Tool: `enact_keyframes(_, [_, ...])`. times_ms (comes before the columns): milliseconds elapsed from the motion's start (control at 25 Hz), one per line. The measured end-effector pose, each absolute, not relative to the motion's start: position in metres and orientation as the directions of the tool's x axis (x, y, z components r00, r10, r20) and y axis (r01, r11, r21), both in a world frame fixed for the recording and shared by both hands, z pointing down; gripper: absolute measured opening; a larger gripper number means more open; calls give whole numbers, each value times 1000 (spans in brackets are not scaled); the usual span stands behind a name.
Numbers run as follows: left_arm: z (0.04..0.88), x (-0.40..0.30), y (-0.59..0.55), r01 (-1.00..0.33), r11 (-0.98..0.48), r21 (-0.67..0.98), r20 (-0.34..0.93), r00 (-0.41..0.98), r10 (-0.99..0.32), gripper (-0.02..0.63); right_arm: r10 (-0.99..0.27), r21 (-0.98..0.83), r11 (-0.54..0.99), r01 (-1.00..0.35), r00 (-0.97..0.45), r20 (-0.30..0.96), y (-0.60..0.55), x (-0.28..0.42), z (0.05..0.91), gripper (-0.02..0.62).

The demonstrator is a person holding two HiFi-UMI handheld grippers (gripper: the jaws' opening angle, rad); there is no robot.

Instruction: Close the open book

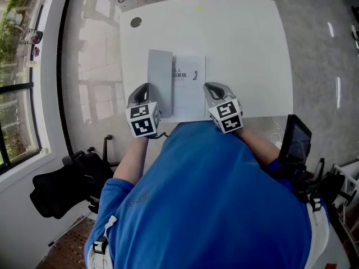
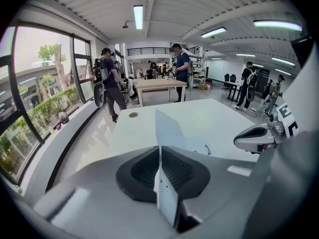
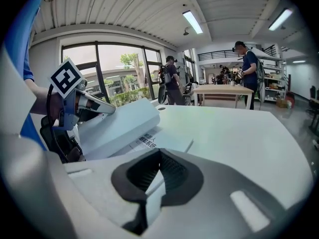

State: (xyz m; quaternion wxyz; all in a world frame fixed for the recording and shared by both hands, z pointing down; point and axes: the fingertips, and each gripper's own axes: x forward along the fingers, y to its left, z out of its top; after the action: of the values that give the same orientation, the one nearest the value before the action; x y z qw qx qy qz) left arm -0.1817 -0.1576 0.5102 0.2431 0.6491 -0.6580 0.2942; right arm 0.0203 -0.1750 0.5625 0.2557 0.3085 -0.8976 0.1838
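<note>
- Overhead, the book (image 1: 189,88) lies open near the table's (image 1: 247,49) 6 o'clock edge.
- Only the left gripper (image 2: 160,152) view shows its jaws clamped on the raised cover (image 2: 167,126).
- Right gripper (image 3: 159,154), at the book's 3 o'clock side, has its jaws pressed together.

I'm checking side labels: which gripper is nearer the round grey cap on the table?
Left. The left gripper, shut on the lifted cover, is on the same side of the book as the cap; the right gripper pinches the book's right edge, farther across.
</note>
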Motion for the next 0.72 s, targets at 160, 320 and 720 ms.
enact_keyframes(160, [517,-226,-150,-998,-5,-62,697,-39,-716,27,-469,-162,731,-663,-660,587,-167,-4,568,3])
enact_keyframes(320, [533,-268,-136,-998,-2,-68,701,-47,-711,31,-482,-153,715,-682,-639,600,-149,-23,578,3])
enact_keyframes(720, [587,-331,-120,-997,7,-83,779,-69,-623,31,-508,-121,669,-734,-569,647,-137,-32,583,3])
